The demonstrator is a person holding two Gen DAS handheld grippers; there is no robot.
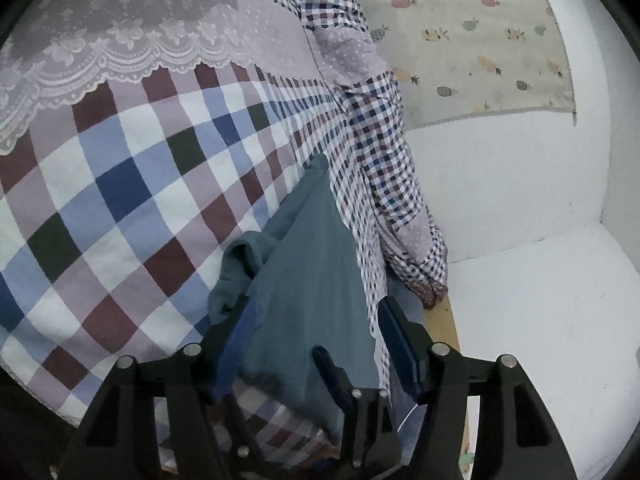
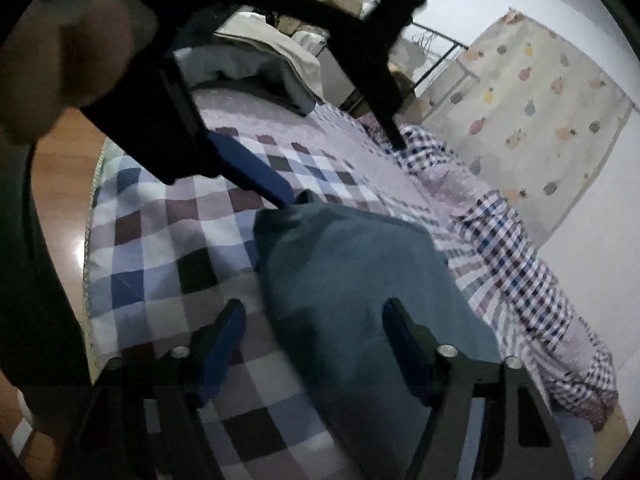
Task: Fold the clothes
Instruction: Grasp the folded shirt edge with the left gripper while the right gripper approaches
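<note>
Right now my left tongs (image 1: 316, 344) and right tongs (image 2: 316, 344) both gape apart around the teal garment (image 2: 360, 272); unclamped, it could slump crooked on the bed (image 2: 160, 248).

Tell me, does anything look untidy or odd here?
Yes. The teal garment is bunched, with one corner crumpled, not flat. A checked shirt lies rumpled along the bed's edge.
</note>
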